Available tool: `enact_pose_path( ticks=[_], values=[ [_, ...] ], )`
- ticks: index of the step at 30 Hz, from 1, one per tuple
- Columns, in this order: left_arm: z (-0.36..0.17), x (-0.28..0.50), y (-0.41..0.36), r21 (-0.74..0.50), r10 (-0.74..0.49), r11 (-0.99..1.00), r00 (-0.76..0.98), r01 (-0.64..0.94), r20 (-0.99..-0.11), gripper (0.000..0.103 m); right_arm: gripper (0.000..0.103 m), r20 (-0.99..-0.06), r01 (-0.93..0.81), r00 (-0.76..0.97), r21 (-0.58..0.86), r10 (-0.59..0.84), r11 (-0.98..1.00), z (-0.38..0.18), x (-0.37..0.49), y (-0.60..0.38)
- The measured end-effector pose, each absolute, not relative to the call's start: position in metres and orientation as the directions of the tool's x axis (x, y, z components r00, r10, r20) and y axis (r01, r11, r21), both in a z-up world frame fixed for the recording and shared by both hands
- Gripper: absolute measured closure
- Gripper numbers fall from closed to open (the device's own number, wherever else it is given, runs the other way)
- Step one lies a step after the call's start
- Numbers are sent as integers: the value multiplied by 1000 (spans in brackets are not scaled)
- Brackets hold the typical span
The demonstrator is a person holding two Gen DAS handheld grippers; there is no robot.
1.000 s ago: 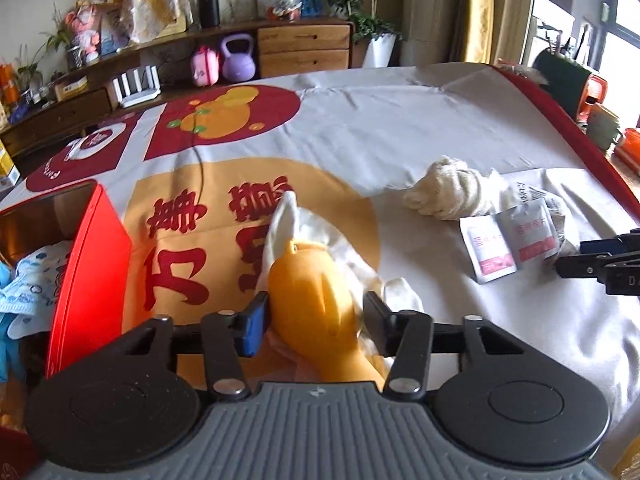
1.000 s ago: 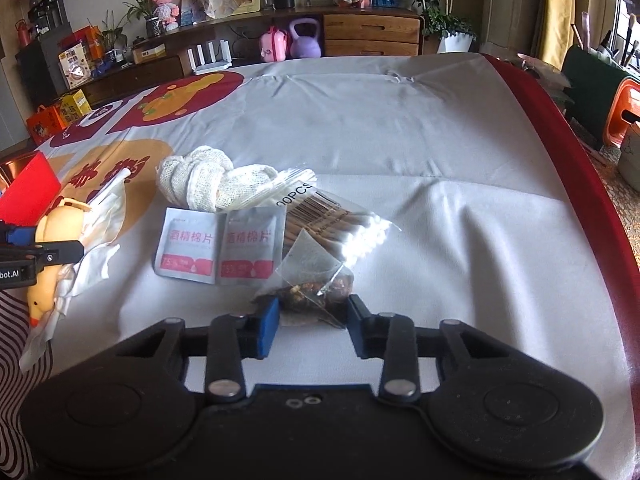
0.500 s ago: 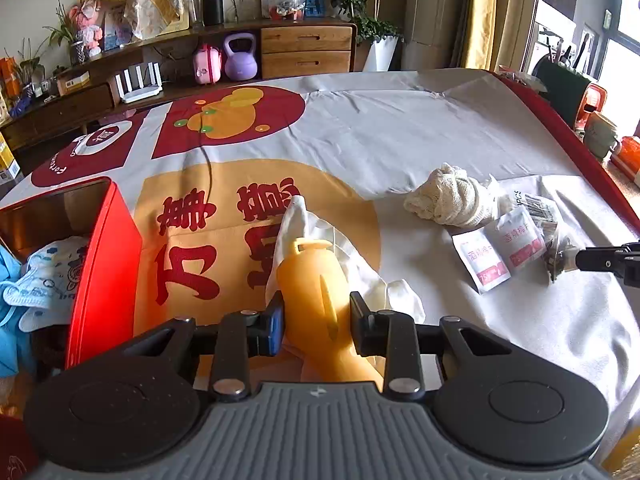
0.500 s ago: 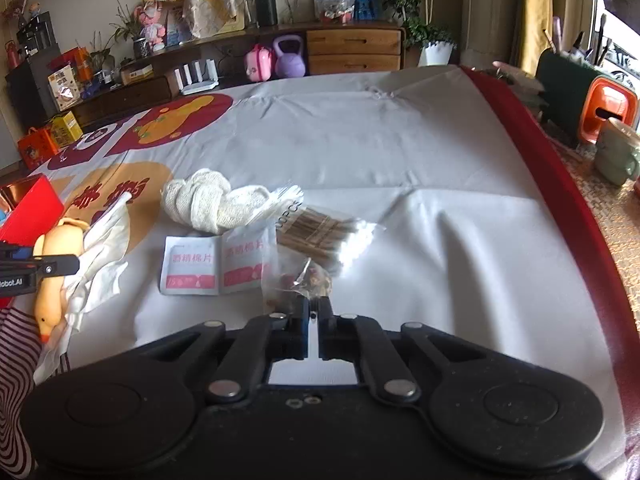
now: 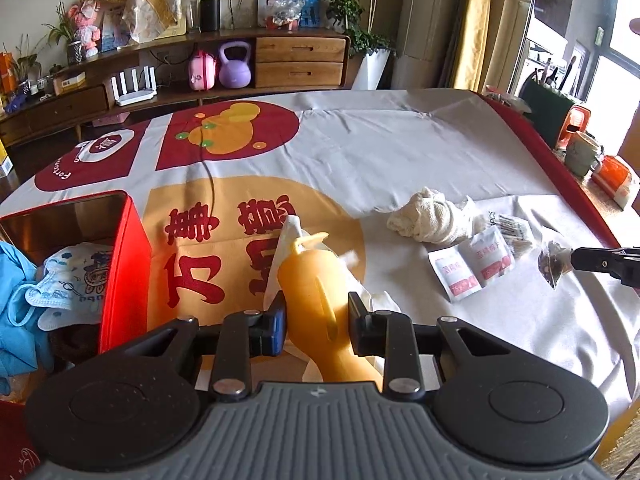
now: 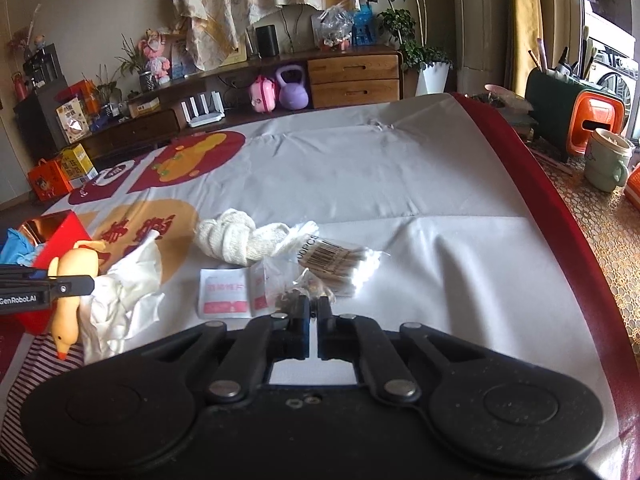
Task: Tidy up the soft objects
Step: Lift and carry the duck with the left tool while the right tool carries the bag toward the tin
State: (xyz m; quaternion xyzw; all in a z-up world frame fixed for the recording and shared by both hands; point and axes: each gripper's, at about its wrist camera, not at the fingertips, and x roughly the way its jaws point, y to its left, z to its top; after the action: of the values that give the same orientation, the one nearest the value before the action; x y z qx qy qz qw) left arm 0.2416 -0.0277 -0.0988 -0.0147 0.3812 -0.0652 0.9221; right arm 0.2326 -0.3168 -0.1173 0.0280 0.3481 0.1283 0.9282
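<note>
**Two claws loaded, both loads off the cloth**

Two claws are in view, each gripping one item.

Left claw [image 5: 316,322]: jaws have just been closing and now clamp the duck [image 5: 316,292] by its body, pads pressing both flanks. The duck's tail end points away from the claw; its neck runs back beneath the claw body. In the right wrist view the duck [image 6: 74,270] hangs head down from the claw, orange beak lowest. A tissue [image 5: 288,236] lies just beyond and beneath the duck; whether it touches cannot be told. The red box [image 5: 126,268] stands to the left of this claw, open, with a mask [image 5: 76,280] and blue fabric [image 5: 16,280] inside.

Right claw [image 6: 314,314]: jaws nearly together, pinching the edge of a clear sachet [image 6: 308,288] with dark contents. In the left wrist view the sachet [image 5: 554,262] dangles from the fingertips, clear of the cloth [image 5: 400,152].

Just ahead of the right claw lie two wipe packets [image 6: 222,294] to the left and a swab bag [image 6: 340,262] to the right. A knotted rag [image 6: 236,238] rests beyond them, touching the swab bag.
</note>
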Motion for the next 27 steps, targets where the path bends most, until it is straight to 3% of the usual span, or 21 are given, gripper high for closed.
enact_pose_path(
  ticks=[11, 23, 26, 27],
  values=[
    [-77, 227, -22, -102, -170, 985, 723, 138, -670, 74, 100, -605, -250, 739, 162, 297, 954, -103, 219, -307],
    [-124, 224, -14, -104, -151, 988, 621, 111, -769, 74, 100, -622, -258, 718, 181, 314, 949, -112, 219, -303],
    [-124, 224, -5, -160, -179, 983, 616, 88, -767, 71, 100, -623, -259, 716, 182, 315, 948, -112, 219, -302],
    [-123, 223, -3, -178, -193, 980, 617, 86, -763, 65, 100, -624, -261, 714, 183, 317, 948, -113, 219, -302]
  ],
)
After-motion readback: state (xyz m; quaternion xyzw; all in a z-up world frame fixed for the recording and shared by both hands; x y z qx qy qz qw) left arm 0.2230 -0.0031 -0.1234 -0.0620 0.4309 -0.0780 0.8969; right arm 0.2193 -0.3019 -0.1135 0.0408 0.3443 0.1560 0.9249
